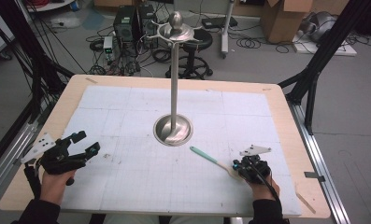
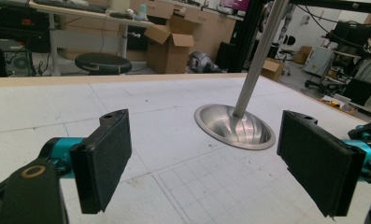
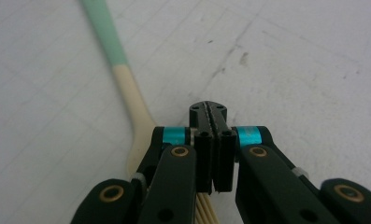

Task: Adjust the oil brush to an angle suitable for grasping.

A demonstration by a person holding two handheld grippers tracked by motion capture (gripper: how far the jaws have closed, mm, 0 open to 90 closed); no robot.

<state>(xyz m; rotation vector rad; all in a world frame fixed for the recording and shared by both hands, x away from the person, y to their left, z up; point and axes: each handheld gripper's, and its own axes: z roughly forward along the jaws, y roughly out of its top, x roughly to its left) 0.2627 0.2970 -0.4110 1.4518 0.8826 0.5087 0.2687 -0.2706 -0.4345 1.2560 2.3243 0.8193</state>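
Standing between your grippers is a steel stand (image 1: pixel 173 126); left gripper (image 1: pixel 86 143) is spread, right gripper (image 3: pixel 210 116) clenched, maybe above the fork (image 1: pixel 210 159).

We're losing the fork (image 3: pixel 127 88) head under the right gripper (image 3: pixel 213 154) in its own view: only tine tips are poking out below the pressed-together jaws, and the green handle end is running off the top edge. We can't tell if the jaws are pinching anything. In the left gripper view the metal stand (image 2: pixel 260 51) pole is getting cropped at the top, and the right pad (image 2: pixel 316 161) is covering the base's edge.
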